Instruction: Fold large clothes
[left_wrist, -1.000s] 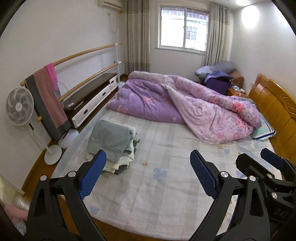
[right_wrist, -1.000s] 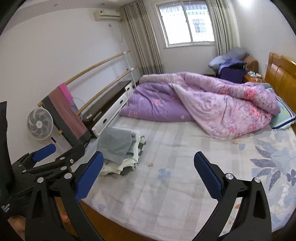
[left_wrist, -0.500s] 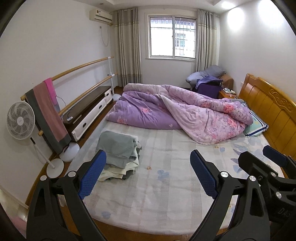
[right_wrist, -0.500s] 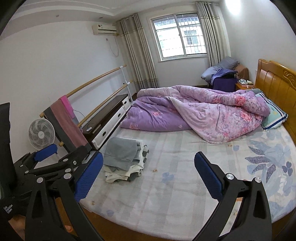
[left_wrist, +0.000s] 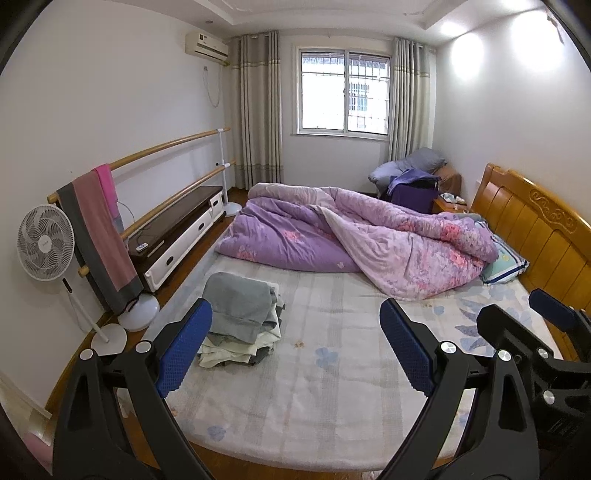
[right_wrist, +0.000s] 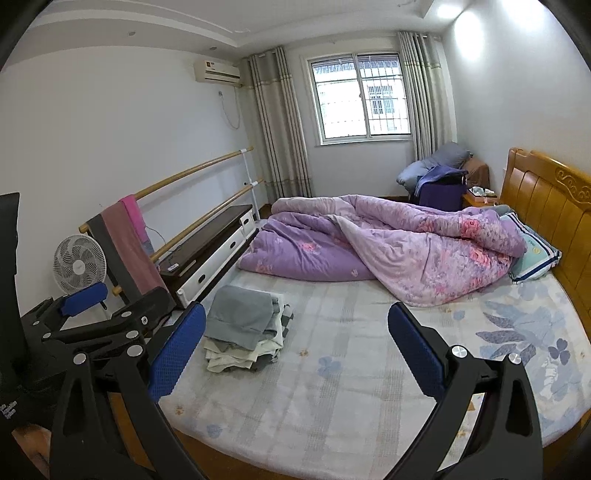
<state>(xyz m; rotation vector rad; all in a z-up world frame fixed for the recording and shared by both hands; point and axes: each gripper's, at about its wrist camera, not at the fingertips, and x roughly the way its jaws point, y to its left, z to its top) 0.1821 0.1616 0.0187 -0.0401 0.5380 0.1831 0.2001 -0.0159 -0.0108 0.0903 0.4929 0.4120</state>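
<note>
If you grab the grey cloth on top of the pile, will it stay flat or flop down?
Probably flop: the grey cloth already sags over the clothes pile. It looks soft and light, so it should lift easily. The layers underneath sit loose, so they might shift.

One bed (left_wrist: 332, 406), one quilt (left_wrist: 369, 236), one clothes stack (left_wrist: 240, 321), one fan (left_wrist: 46, 248), two rails (left_wrist: 166, 147).

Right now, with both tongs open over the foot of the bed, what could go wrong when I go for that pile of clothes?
1. The clothes pile sits near the mattress edge; a sideways tug could drag it off onto the floor.
2. The grey top garment rests on loosely stacked layers, so the left tongs may pinch several at once.
3. The purple quilt takes up the far half, which could crowd a large garment spread out.
</note>
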